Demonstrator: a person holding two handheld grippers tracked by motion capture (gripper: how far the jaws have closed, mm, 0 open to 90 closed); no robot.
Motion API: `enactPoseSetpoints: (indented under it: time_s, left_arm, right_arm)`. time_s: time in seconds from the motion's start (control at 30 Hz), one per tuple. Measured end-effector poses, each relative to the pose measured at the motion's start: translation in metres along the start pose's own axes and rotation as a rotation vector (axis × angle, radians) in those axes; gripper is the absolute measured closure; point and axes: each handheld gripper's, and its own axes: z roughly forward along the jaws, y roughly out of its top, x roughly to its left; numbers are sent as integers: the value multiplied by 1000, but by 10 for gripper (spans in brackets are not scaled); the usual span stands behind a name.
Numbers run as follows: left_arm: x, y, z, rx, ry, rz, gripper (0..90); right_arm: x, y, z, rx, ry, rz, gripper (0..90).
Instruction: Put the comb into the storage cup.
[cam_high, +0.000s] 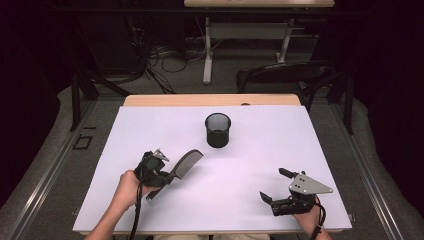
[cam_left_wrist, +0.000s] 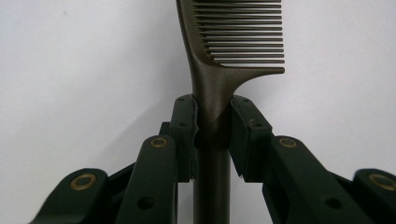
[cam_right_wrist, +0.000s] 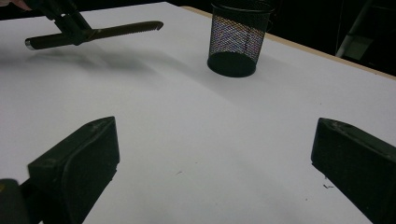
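Clamped tight in the left gripper (cam_left_wrist: 212, 123), the dark comb (cam_left_wrist: 224, 70) is gripped by its handle and off the white table (cam_high: 260, 190). Pickup done; the mesh pen cup (cam_high: 218, 130) waits empty ahead. Right gripper (cam_high: 275, 187) gapes wide, holding nothing.

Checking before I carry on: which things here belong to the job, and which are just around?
In the job:
comb, clamped in the left gripper
black mesh cup, upright mid-table
right gripper, open, holding nothing

Just around:
white table mat
floor cables
far desk frame
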Motion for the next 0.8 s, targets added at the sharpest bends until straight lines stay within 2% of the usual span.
enactPoseSetpoints:
  time_s: [0.23,0.27,0.33,0.47,0.8]
  left_arm:
    - [3,-4,-4,-97,-12,0,726]
    - [3,-4,-5,-109,-25,-5,726]
    - [3,-5,-6,-128,-12,2,726]
    - [3,-6,-7,-169,-20,10,726]
    - [4,-8,-8,-224,-5,12,726]
  right_arm:
    - [0,0,1,-2,0,0,7]
    - [-1,0,1,-2,-1,1,7]
    - [-1,0,0,0,-2,0,7]
    - [-1,0,1,-1,-2,0,7]
    - [-1,-1,0,2,-2,-1,7]
